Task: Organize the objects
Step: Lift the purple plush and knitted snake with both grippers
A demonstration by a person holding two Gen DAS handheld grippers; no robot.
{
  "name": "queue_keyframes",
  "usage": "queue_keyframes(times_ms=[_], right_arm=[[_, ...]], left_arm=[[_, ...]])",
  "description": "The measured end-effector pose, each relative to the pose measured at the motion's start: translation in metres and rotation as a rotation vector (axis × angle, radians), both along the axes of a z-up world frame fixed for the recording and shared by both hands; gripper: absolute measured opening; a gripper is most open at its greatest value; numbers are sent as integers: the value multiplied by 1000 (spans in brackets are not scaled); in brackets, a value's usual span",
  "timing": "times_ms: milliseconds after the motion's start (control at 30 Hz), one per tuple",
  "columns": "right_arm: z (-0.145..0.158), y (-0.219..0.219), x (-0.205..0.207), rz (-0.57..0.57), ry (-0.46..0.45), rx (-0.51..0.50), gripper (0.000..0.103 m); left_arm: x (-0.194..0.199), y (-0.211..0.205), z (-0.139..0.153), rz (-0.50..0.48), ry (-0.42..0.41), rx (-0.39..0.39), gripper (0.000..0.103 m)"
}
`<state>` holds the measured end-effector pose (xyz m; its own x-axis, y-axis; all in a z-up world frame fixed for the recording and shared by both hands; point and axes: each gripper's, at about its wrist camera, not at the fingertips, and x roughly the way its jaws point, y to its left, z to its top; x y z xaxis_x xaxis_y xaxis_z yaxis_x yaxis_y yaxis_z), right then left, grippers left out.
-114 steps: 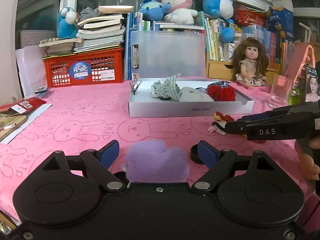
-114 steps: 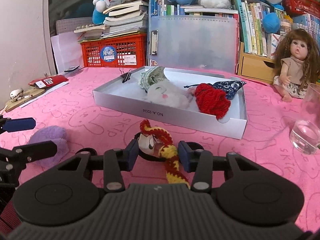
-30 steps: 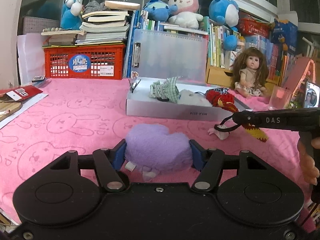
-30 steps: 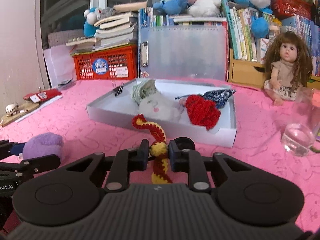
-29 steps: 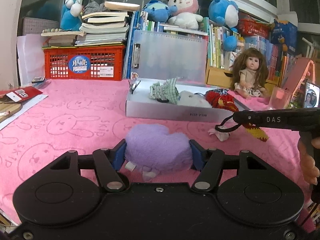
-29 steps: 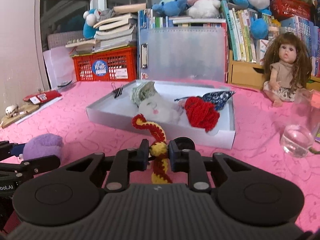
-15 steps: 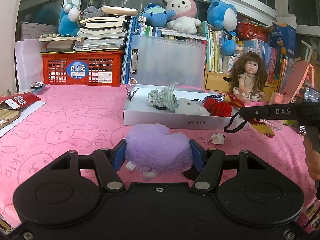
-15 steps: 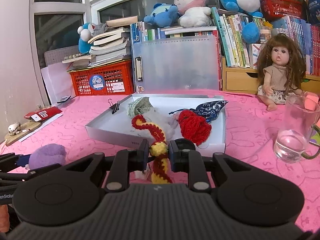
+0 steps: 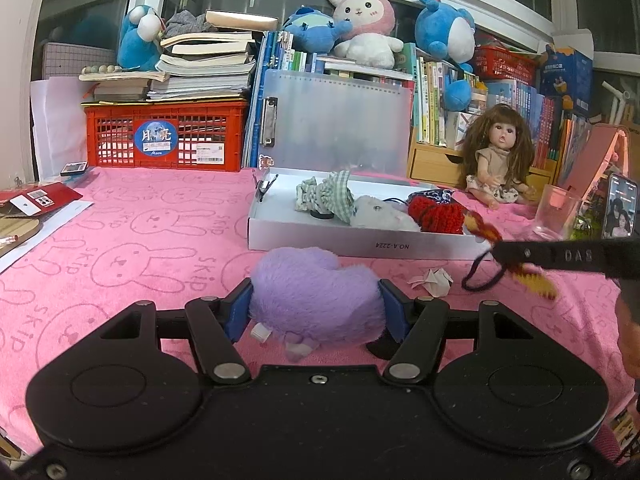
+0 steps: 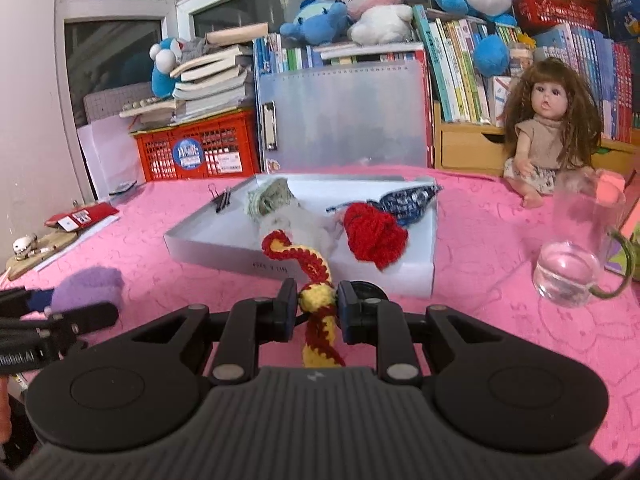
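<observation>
My left gripper [image 9: 314,312] is shut on a purple plush toy [image 9: 314,290] and holds it above the pink cloth, short of the white box [image 9: 320,240]. My right gripper [image 10: 317,308] is shut on a red and yellow knitted toy [image 10: 310,276], lifted near the box's front edge [image 10: 280,266]. The knitted toy with its black loop also shows in the left wrist view [image 9: 484,236], at the box's right front corner. The box holds a green checked cloth [image 9: 326,196], a grey plush [image 9: 380,218], a red knitted piece [image 9: 438,212] and a blue cloth [image 10: 406,200].
A glass mug [image 10: 572,256] with water stands right of the box, a doll [image 10: 548,132] behind it. A white scrap [image 9: 432,278] lies on the cloth before the box. A red crate [image 9: 164,140], books and a clear folder [image 9: 336,124] line the back.
Both grippers closed on their toys and lifted them off the cloth. Over the last second both moved forward toward the box, the right one rising with the knitted toy.
</observation>
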<state>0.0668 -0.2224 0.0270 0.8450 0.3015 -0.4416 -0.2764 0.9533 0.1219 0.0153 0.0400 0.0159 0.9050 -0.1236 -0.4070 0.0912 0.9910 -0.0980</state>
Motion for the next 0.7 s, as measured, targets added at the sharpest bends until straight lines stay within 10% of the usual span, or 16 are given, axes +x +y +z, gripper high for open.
queue_keyframes(times_ms=[533,700], right_arm=[[-26,-8,-18,12,72,-4,29],[-28,1,-9,5,74,-17,48]], left_arm=[[0,-6,-5,-9,16,4,63],[0,-8,-5,-12,18,9,63]])
